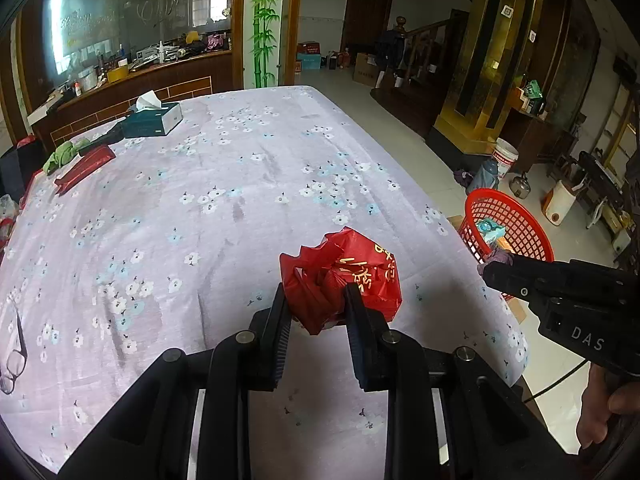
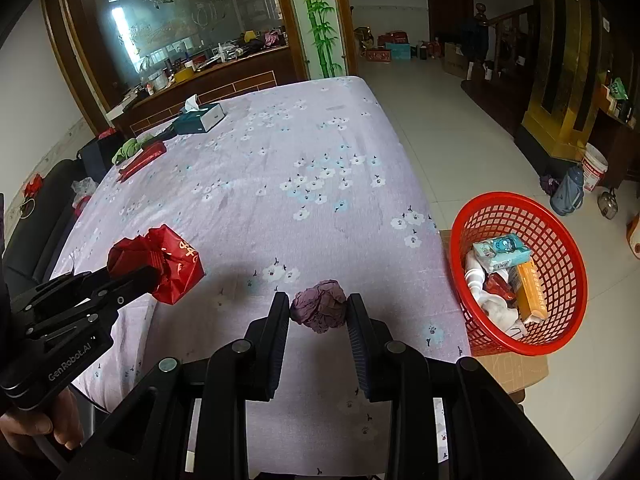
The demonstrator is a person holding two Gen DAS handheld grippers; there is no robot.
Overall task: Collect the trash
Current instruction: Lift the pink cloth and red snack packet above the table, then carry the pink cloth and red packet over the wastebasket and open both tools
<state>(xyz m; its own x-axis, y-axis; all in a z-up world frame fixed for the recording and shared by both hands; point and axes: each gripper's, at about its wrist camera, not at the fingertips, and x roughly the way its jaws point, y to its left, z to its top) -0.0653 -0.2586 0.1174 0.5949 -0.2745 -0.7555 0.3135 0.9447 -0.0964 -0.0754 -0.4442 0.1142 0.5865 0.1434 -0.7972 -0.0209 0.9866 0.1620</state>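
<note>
Right gripper (image 2: 318,308), jaws partway closed on a crumpled purple paper ball (image 2: 319,306) above the near table edge. Left gripper (image 1: 316,300) likewise pinches a crushed red wrapper (image 1: 344,276) with gold lettering. Both pieces look light, soft and compressible (best gripped across the bulk). Red mesh basket (image 2: 560,248), beside the table (image 2: 280,152), already holds cartons.

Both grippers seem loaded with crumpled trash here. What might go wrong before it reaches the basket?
1. The purple paper ball sits at the right gripper jaw tips and might slip out.
2. The red basket tilts on a cardboard box; a drop could miss or tip it.
3. The left gripper holds the red bag farther away.
</note>
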